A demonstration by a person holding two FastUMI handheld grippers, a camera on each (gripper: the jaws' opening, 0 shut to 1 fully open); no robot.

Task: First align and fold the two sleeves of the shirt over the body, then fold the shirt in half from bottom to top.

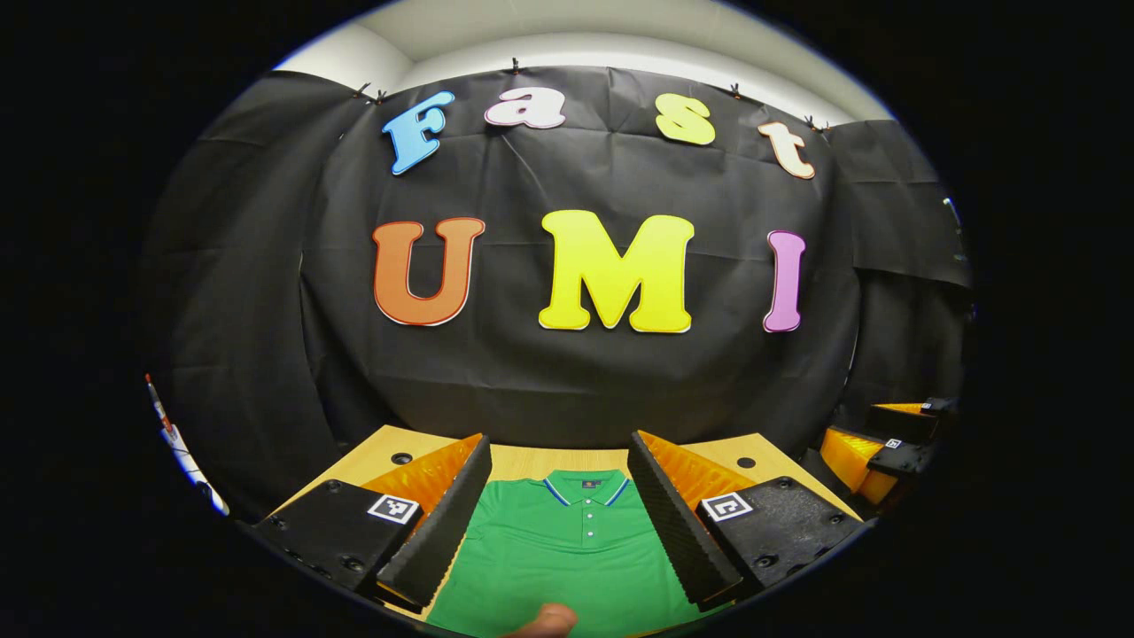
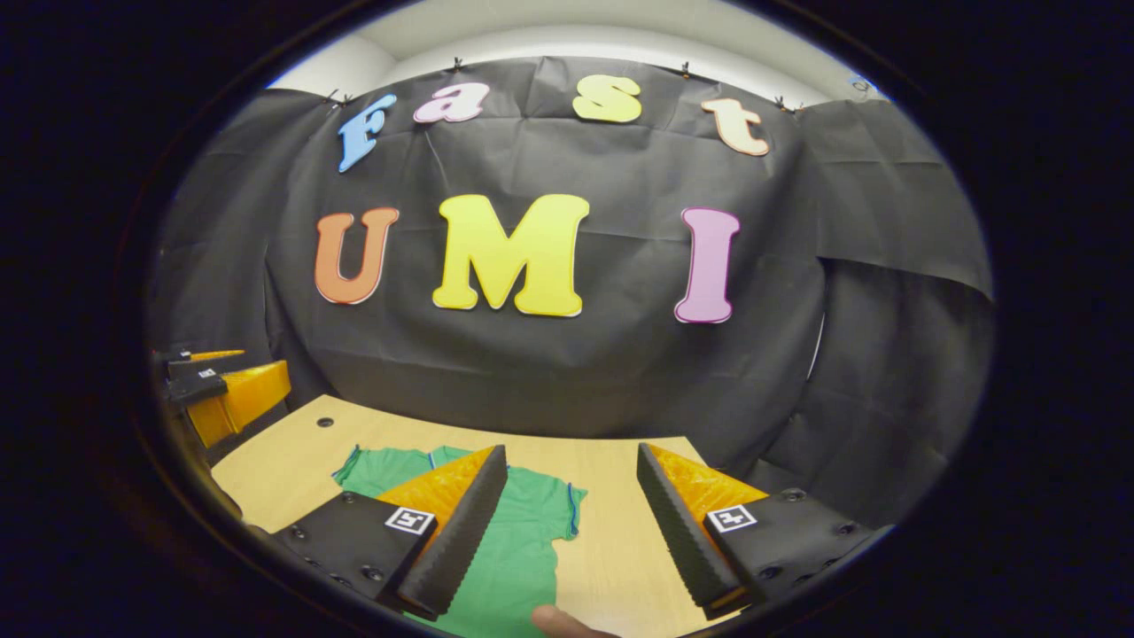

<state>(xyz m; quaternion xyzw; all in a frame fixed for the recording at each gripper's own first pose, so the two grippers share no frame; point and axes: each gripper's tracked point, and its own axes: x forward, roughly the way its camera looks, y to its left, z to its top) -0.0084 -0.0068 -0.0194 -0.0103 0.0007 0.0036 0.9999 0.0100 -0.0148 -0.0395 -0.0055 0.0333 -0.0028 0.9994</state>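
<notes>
On the wooden table (image 2: 611, 549) in my booth the green shirt (image 1: 567, 558) lies flat, both my left gripper (image 1: 560, 514) and right gripper (image 2: 571, 523) spread wide above it, and it looks soft and floppy, so I'd pinch the right sleeve (image 2: 554, 509) at its hem.

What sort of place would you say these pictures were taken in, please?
Likely a recording booth: black cloth wall, a wooden table with a green shirt laid flat.
</notes>
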